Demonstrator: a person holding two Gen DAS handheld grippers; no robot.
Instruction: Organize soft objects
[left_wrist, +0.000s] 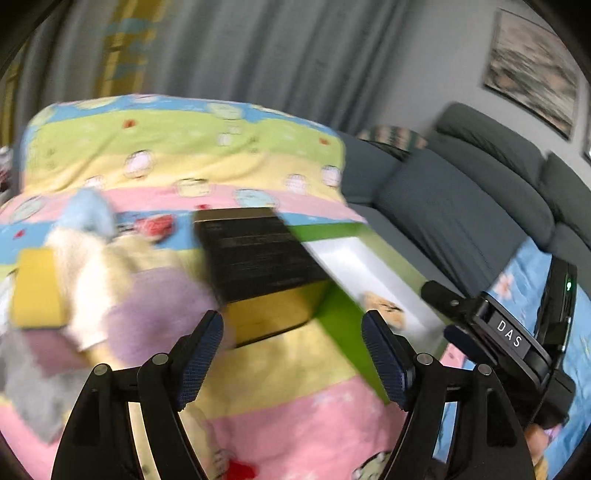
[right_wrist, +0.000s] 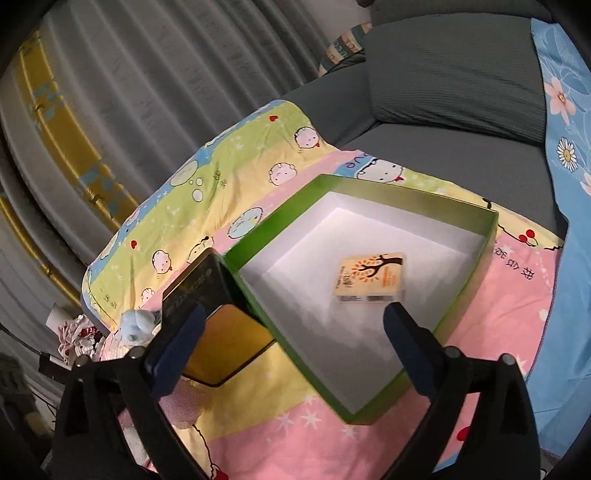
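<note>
Sorting soft items into a green box (right_wrist: 369, 295)

Both hand-held grippers, left (left_wrist: 291, 354) and right (right_wrist: 295, 350), gape wide and empty above the quilt (right_wrist: 258, 435); soft toys (left_wrist: 122, 295) wait beside the box, apparently for packing.

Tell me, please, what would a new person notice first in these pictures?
Probably the green box, open and white inside, lying on the cartoon-print blanket with one small printed packet in it. Touching its left side stands a black and gold tin. Left of that lies a blurred heap of pastel soft cloths.
</note>
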